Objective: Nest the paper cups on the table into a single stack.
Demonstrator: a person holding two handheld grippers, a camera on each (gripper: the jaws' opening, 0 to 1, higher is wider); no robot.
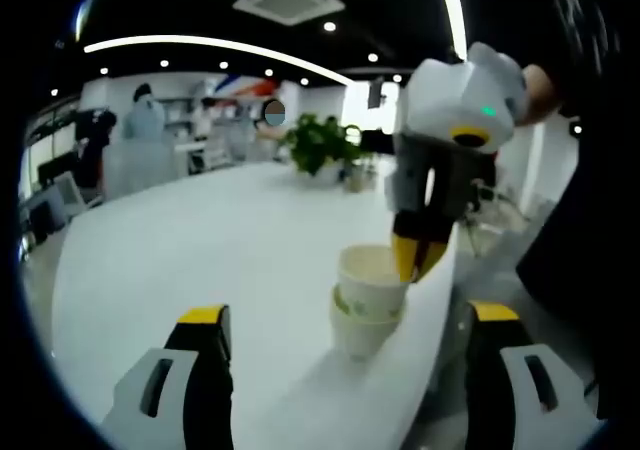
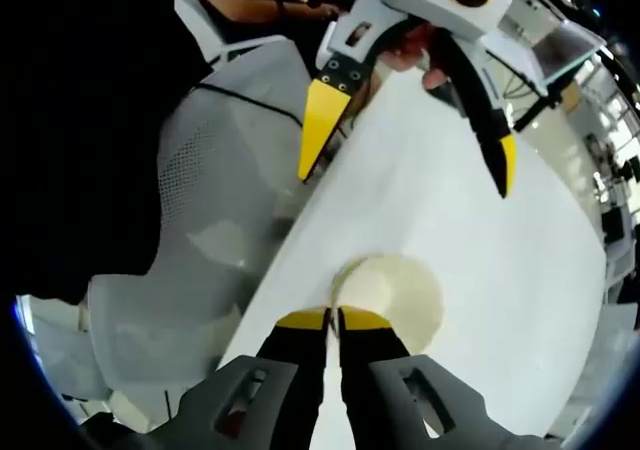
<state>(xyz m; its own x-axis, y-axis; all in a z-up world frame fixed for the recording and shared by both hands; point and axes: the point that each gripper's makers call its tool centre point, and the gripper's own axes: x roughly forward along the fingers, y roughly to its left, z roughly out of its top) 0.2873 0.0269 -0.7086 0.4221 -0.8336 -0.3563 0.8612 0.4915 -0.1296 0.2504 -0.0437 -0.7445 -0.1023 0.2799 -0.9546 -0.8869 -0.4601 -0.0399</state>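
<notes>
A short stack of white paper cups (image 1: 366, 305) stands near the table's right edge in the left gripper view. My right gripper (image 1: 415, 257) comes down from above, its yellow tips pinched on the rim of the top cup (image 1: 368, 270). In the right gripper view I look down into that cup (image 2: 398, 295), and my right gripper (image 2: 334, 317) is shut on its near rim. My left gripper (image 1: 348, 313) is open, its jaws wide apart on either side of the stack and nearer the camera. Seen from the right gripper view, the left gripper (image 2: 405, 185) hangs open beyond the cup.
The white table (image 1: 200, 250) stretches far to the left and back. A potted plant (image 1: 320, 140) stands at its far end. The table's edge (image 2: 290, 240) runs just beside the cups, with a white mesh chair (image 2: 210, 200) below it. People stand in the background.
</notes>
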